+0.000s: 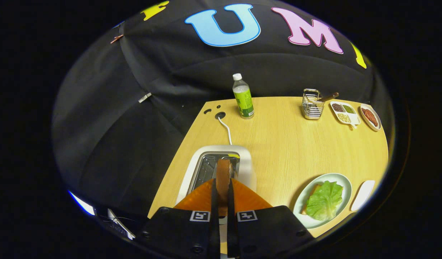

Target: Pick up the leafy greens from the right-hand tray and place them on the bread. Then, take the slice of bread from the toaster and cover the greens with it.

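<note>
My gripper is shut on a slice of bread, held on edge between both fingers, right above the white toaster and its open slot. To the right, a pale green plate holds a second slice of bread with a leaf of greens lying on top of it. Most of that lower slice is hidden under the leaf. A white tray lies just right of the plate.
A green-labelled water bottle stands at the table's far edge behind the toaster. Far right are a wire basket, a divided dish of beans and a small dish of meat. The toaster's cord runs to a table hole.
</note>
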`<state>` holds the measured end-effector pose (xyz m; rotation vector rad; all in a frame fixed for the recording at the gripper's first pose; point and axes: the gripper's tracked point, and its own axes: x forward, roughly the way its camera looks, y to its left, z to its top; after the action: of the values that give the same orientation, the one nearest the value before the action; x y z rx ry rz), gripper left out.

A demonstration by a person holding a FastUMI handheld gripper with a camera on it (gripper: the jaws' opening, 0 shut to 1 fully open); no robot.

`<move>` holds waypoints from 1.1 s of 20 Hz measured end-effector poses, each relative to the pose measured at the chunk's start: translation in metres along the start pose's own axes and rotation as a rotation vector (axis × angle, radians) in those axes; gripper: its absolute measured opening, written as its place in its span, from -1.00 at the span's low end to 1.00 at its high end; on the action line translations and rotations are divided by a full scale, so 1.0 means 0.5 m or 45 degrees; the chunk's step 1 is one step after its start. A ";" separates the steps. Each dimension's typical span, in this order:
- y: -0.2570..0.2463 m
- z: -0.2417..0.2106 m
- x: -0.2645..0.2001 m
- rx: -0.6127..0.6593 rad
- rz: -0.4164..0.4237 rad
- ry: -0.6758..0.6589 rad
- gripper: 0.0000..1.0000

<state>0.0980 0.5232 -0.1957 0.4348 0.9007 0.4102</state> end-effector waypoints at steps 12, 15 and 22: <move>-0.178 0.197 -0.307 0.180 0.116 -0.310 -0.76; -0.326 0.170 -0.351 0.164 -0.029 -0.336 -0.76; -0.517 0.007 -0.289 0.276 -0.224 -0.255 -0.76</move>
<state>0.0614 0.2320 -0.2343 0.5797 0.7836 0.1053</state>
